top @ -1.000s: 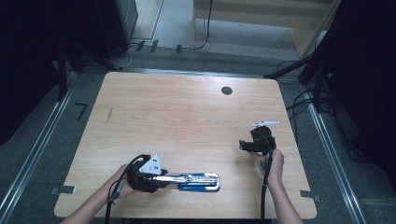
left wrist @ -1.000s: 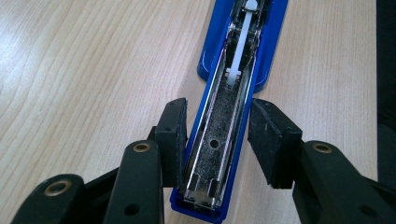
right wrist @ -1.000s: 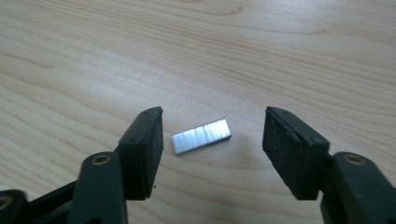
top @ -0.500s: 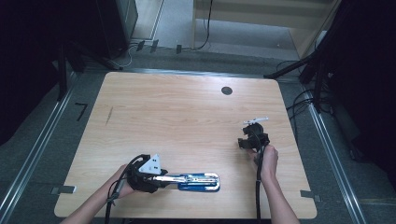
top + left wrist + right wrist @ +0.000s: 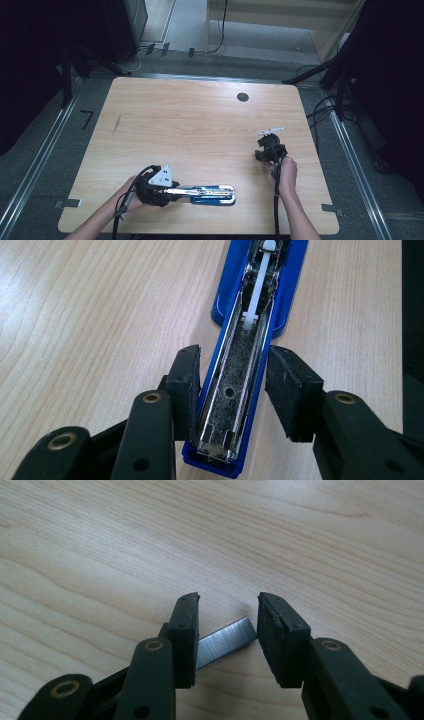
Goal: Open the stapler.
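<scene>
While my left gripper (image 5: 230, 390) sits exactly where it sat a second ago, jaws straddling the rear of the opened blue stapler (image 5: 250, 355), my right gripper (image 5: 225, 630) has moved. In the high view it was farther out and higher a second ago; now it has drawn back toward me and dropped to the table (image 5: 200, 125), my right hand (image 5: 286, 172) low behind it. I take that to mean the pick-up is under way, with the strip destined for the open magazine.

The right gripper view shows the reason: a strip of staples (image 5: 225, 636) lies slantwise between my jaws. The jaws stand parted. The strip's lower end slips behind the left jaw and its upper end reaches the inner face of the right one, though I cannot say for sure whether either face is pressing on it yet.

The left gripper view shows the empty metal channel running away from my jaws, its white pusher (image 5: 257, 295) far up the track. My left jaw lies against the stapler's side, while a sliver of gap shows at the right, so I am bracing it more than squeezing.

The high view gives what neither close view does: the stapler (image 5: 212, 192) stretches out from my left gripper (image 5: 172, 191) toward the right gripper (image 5: 265, 150), which is well apart from it.
</scene>
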A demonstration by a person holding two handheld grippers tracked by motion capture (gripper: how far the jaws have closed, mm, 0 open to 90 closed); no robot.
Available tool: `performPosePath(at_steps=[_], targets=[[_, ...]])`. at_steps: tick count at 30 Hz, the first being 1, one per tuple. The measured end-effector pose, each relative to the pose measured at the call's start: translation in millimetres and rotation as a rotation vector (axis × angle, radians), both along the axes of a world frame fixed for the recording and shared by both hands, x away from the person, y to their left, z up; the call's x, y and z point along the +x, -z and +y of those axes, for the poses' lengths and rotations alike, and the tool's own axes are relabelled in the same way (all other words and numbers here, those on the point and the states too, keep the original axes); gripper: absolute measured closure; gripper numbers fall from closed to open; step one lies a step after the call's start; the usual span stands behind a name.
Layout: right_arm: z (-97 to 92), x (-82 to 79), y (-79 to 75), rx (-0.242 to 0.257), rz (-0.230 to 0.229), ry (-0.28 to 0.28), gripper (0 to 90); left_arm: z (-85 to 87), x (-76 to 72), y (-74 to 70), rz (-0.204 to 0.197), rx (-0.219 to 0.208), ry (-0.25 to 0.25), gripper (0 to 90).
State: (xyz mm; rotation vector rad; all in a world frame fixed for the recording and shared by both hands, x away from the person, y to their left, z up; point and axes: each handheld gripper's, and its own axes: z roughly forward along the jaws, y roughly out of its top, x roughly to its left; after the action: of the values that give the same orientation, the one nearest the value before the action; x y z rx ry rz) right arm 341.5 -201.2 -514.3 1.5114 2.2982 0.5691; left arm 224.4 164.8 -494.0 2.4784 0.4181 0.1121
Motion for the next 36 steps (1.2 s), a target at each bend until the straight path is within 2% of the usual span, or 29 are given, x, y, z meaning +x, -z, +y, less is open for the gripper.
performPosePath(at_steps=[8,15,19,22,26,36], targets=[[-5.6,-7.1,1.7,0.010,0.016,0.004,63.1,-0.3,-0.3,0.1,-0.002,0.002,-0.001,58.3],[-6.0,-11.8,-2.6,0.008,0.022,-0.013,63.1,-0.5,-0.4,0.0,-0.002,0.004,-0.001,58.4],[-5.7,-14.0,-2.0,0.017,0.036,-0.033,70.0,-0.6,-0.6,0.2,-0.002,0.005,-0.003,58.3],[-6.3,-14.5,-1.1,0.024,0.044,-0.032,71.0,-0.5,-0.5,0.2,-0.002,0.006,-0.002,58.3],[-9.7,-15.4,0.3,0.027,0.058,-0.040,76.8,-0.4,-0.4,0.2,-0.001,0.006,-0.002,58.3],[-15.2,-13.8,-1.7,0.066,0.058,-0.023,73.0,-0.6,-0.4,0.3,-0.001,0.004,-0.002,58.4]])
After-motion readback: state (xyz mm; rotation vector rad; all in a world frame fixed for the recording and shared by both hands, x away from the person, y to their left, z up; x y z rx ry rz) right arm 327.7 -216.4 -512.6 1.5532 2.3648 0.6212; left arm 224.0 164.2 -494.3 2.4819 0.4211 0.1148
